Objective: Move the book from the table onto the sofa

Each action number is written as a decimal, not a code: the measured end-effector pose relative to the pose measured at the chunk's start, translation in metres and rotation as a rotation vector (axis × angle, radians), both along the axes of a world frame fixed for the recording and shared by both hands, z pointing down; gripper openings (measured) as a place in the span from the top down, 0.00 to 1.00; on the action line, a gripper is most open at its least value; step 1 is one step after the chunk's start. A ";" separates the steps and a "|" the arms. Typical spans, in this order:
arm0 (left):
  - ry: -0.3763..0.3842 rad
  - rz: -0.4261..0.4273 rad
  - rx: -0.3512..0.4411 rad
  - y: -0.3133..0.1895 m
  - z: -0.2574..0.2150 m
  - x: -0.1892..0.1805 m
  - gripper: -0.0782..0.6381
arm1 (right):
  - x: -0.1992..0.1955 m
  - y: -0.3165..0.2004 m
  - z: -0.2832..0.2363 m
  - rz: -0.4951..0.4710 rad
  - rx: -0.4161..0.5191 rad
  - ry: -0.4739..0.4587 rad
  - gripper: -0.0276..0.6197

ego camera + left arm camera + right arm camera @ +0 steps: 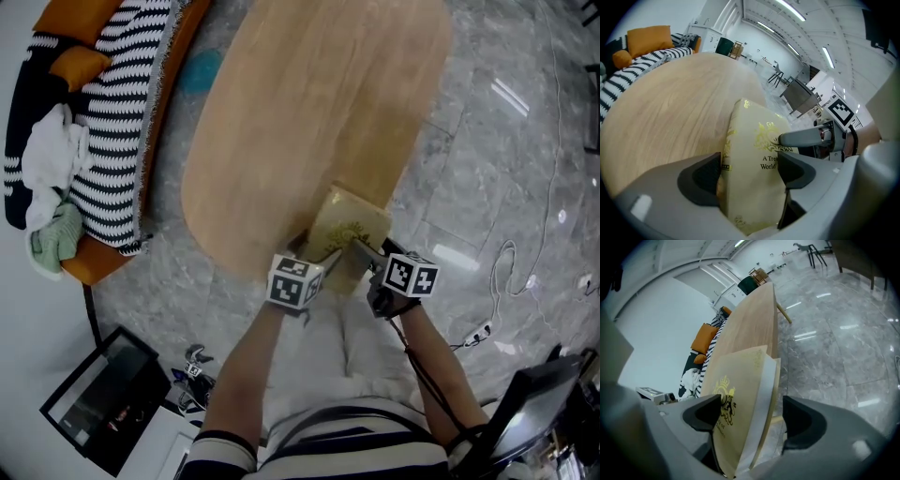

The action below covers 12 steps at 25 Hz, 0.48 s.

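A pale yellow book [349, 223] with gold print lies tilted at the near edge of the oval wooden table [309, 94], partly overhanging it. My left gripper [319, 257] has the book [750, 159] between its jaws, and both pads sit against it. My right gripper [368, 251] straddles the book's page edge [740, 399]. Its left pad is by the cover and a gap shows before the right pad. The sofa [112, 122], orange with a black-and-white striped throw, stands at the far left.
White and green cloths [52, 187] lie on the sofa. A dark screen [98, 398] sits on the floor at lower left. Cables and a power strip [478, 333] run over the grey marble floor on the right. The right gripper's finger [806, 137] shows in the left gripper view.
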<state>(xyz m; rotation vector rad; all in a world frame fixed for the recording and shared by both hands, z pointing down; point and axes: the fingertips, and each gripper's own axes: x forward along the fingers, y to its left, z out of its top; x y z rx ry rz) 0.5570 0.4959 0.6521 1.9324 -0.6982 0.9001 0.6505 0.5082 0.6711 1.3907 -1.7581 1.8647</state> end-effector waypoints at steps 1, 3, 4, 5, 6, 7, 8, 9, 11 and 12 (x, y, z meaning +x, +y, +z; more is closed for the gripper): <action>0.004 0.002 -0.001 0.001 0.000 0.001 0.34 | 0.000 0.002 0.002 0.007 -0.004 -0.031 0.34; 0.011 0.002 -0.002 0.002 -0.001 0.002 0.35 | -0.002 0.004 0.004 0.026 -0.014 -0.095 0.33; 0.015 0.000 -0.001 0.002 -0.002 0.002 0.36 | -0.003 0.005 0.005 0.035 -0.017 -0.121 0.33; 0.019 -0.001 -0.002 0.003 -0.002 0.002 0.36 | -0.004 0.005 0.005 0.040 -0.018 -0.140 0.33; 0.023 -0.002 -0.005 0.004 -0.002 0.002 0.37 | -0.005 0.005 0.005 0.041 -0.017 -0.153 0.33; 0.029 -0.002 -0.011 0.005 -0.002 0.003 0.37 | -0.007 0.005 0.005 0.037 -0.014 -0.160 0.34; 0.035 -0.003 -0.018 0.006 -0.001 0.004 0.40 | -0.007 0.005 0.005 0.033 -0.010 -0.160 0.35; 0.041 -0.006 -0.023 0.007 -0.001 0.005 0.40 | -0.007 0.006 0.005 0.031 -0.006 -0.157 0.35; 0.052 -0.011 -0.030 0.010 -0.001 0.007 0.41 | -0.004 0.008 0.004 0.040 -0.001 -0.150 0.36; 0.057 -0.011 -0.034 0.011 -0.001 0.007 0.41 | -0.003 0.010 0.003 0.046 -0.001 -0.148 0.37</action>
